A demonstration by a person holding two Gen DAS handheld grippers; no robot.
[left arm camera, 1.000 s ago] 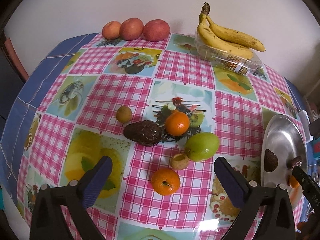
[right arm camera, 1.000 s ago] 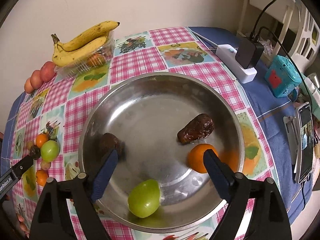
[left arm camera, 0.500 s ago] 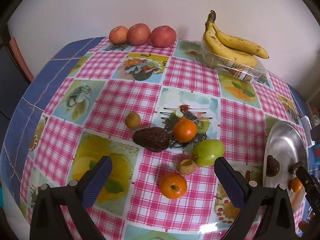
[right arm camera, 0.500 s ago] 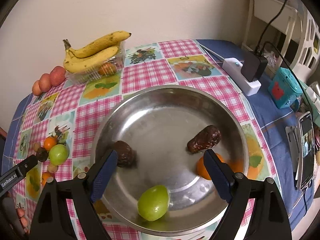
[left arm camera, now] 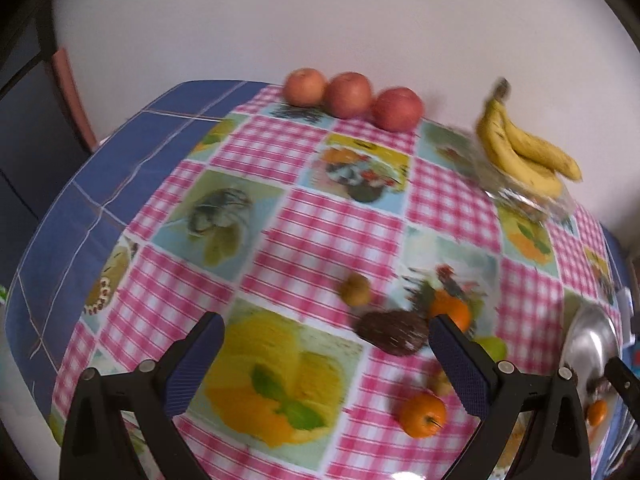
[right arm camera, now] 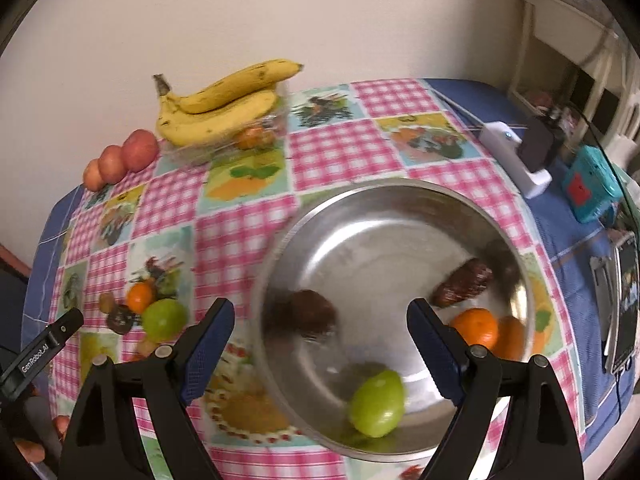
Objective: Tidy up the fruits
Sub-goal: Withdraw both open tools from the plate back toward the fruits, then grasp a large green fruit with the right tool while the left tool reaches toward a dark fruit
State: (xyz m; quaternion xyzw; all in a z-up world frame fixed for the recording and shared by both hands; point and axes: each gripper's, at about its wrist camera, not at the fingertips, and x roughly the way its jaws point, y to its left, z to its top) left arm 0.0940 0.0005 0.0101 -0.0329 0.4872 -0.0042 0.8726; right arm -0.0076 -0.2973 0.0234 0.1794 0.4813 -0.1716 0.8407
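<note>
A steel bowl (right arm camera: 384,208) holds a green fruit (right arm camera: 376,402), an orange (right arm camera: 476,326) and two dark brown fruits (right arm camera: 310,312) (right arm camera: 464,284). My right gripper (right arm camera: 320,344) is open and empty above the bowl's near left rim. Loose fruit lies on the checked tablecloth: a dark brown fruit (left arm camera: 390,332), two oranges (left arm camera: 422,414) (left arm camera: 450,310), a green fruit (left arm camera: 494,346) and a small brown one (left arm camera: 355,288). My left gripper (left arm camera: 326,360) is open and empty, above the cloth left of this cluster. The bowl (left arm camera: 588,336) shows at the far right.
Three red apples (left arm camera: 352,94) and bananas (left arm camera: 524,148) on a clear tray stand at the back by the wall. A white charger (right arm camera: 516,158), a teal box (right arm camera: 592,184) and a phone (right arm camera: 620,300) lie right of the bowl.
Both grippers have pulled back and swung left. The fruit cluster now sits right of the left gripper. The bowl has shifted right in the right wrist view. Both stay open.
</note>
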